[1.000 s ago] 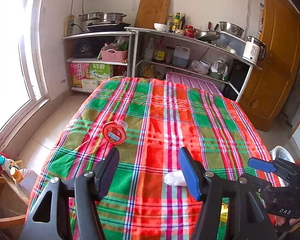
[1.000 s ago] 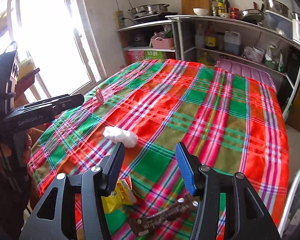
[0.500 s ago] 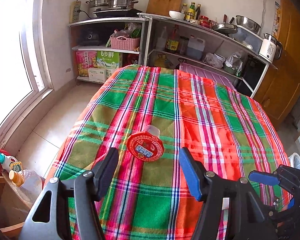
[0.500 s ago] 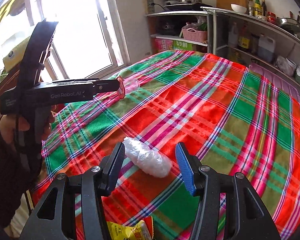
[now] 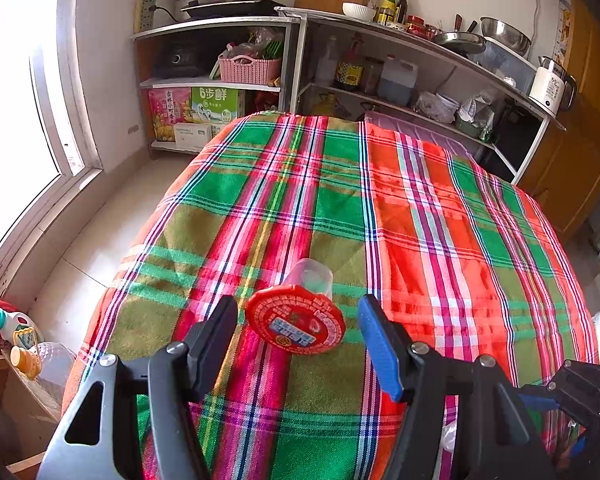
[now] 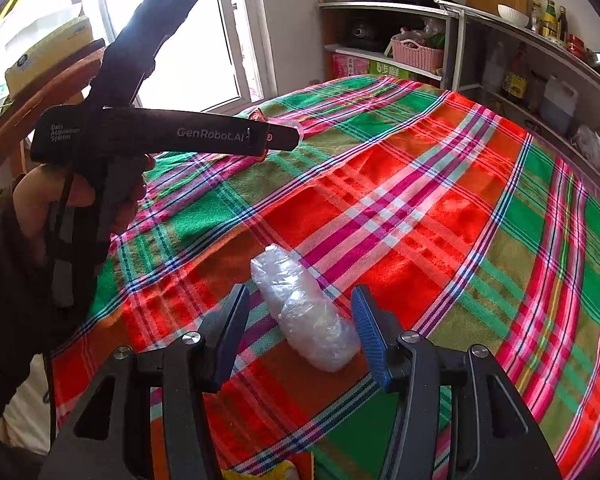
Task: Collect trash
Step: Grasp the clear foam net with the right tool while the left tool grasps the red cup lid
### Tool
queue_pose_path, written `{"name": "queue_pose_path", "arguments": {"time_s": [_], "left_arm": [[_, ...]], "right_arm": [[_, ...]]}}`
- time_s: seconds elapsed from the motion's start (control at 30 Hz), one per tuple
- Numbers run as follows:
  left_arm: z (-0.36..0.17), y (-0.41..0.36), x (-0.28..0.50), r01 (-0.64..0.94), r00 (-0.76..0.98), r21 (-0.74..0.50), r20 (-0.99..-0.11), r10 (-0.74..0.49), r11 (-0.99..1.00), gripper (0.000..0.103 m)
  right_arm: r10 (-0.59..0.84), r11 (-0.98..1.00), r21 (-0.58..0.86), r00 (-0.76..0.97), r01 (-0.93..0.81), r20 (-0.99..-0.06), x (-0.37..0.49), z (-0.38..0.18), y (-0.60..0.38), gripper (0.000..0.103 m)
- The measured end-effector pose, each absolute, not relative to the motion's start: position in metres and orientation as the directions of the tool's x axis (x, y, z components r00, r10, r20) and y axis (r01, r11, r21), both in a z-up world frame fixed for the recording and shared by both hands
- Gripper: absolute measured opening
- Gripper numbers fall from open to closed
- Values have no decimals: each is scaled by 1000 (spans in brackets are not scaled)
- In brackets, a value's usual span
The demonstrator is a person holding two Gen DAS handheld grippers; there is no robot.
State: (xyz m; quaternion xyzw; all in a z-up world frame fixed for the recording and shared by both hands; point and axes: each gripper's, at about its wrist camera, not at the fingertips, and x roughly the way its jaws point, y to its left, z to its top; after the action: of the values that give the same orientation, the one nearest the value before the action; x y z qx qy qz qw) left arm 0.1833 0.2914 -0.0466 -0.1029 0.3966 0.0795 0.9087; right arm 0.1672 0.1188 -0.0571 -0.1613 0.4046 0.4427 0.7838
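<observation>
Clear plastic cup with red foil lid (image 5: pixel 300 318) lies between open left gripper (image 5: pixel 298 340) fingers, untouched; crumpled clear plastic wad (image 6: pixel 304 310) between open right gripper (image 6: pixel 298 332) fingers, on plaid tablecloth (image 5: pixel 440 220).

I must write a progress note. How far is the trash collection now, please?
Nothing looks collected yet. In hand: the open left gripper frames the red-lidded cup lying on the plaid tablecloth, and the open right gripper frames the crumpled clear plastic; neither one is gripped. Left: closing on both, carrying them off, then the yellow wrapper at the near table edge.
</observation>
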Motion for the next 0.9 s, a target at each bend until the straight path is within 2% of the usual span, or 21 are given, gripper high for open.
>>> {"name": "queue_pose_path", "arguments": {"time_s": [0.13, 0.2, 0.23, 0.37, 0.9], "left_arm": [[-47, 290, 186, -222, 672, -126, -738, 58, 967, 50], [-48, 290, 187, -218, 667, -120, -743, 58, 969, 47], [-47, 289, 188, -219, 668, -116, -742, 62, 969, 47], [-45, 285, 185, -212, 670, -104, -739, 67, 972, 47], [2, 235, 143, -144, 750, -92, -659, 48, 985, 47]], "right_arm": [[555, 573, 109, 287, -813, -781, 169, -59, 117, 53], [556, 576, 111, 289, -810, -779, 169, -59, 117, 46], [556, 578, 112, 290, -808, -779, 170, -59, 117, 40], [553, 588, 105, 304, -802, -775, 170, -57, 115, 27], [582, 668, 125, 410, -734, -703, 153, -22, 68, 26]]}}
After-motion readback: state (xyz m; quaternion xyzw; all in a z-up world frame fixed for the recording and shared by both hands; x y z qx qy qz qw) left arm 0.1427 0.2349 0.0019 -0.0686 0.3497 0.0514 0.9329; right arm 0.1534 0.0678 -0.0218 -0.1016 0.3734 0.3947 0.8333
